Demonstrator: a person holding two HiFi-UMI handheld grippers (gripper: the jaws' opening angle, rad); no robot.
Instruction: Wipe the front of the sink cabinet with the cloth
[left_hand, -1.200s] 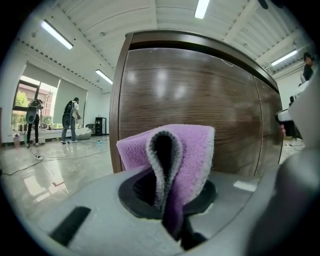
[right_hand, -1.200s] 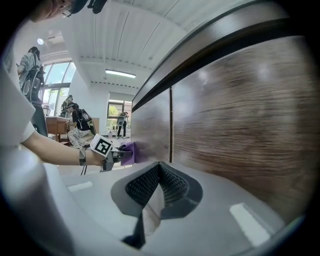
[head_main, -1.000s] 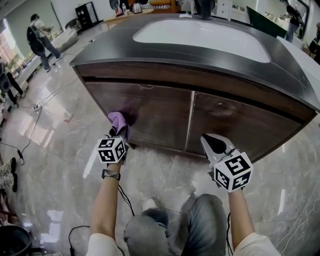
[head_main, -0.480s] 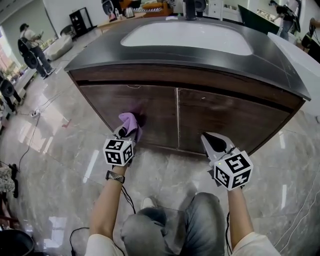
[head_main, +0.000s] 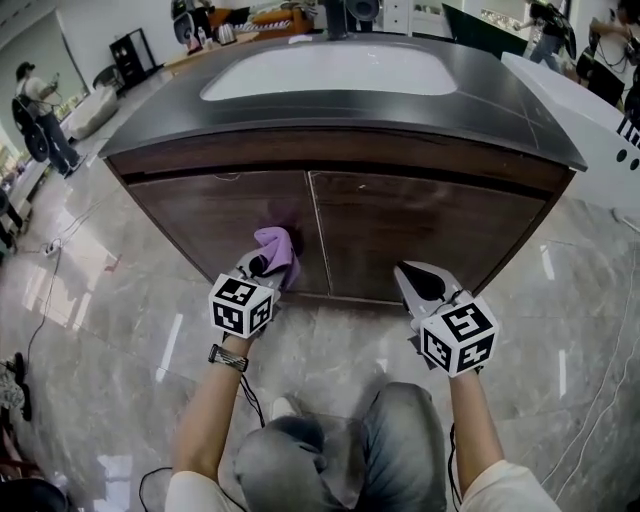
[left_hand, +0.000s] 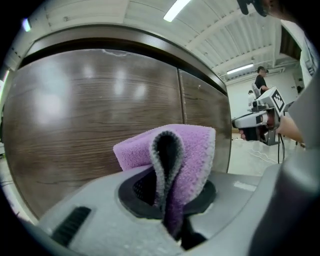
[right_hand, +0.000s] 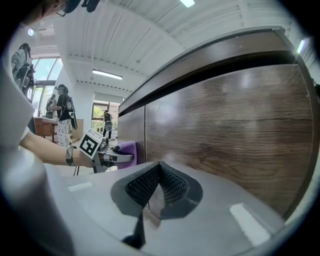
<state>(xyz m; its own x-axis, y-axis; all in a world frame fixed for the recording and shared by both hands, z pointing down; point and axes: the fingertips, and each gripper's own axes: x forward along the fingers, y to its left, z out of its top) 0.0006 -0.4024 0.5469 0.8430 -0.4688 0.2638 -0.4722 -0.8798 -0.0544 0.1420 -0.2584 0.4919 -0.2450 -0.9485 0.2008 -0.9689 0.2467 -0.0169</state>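
Because its fingers pinch the folded purple cloth (head_main: 278, 248), the left gripper (head_main: 264, 266) can press it low on the cabinet front (head_main: 225, 215), near the middle; the right gripper (head_main: 420, 283) hovers aside, fingers together, empty.

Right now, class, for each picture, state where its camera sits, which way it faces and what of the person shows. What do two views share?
Head view: on the person's head, facing steeply down at the dark wooden sink cabinet; both forearms, knees, left gripper and right gripper show.
Left gripper view: on that gripper, facing the cabinet; fingers shut on the folded purple cloth.
Right gripper view: likewise facing the cabinet; fingers shut, empty.
Shared: each gripper view shows the other gripper.
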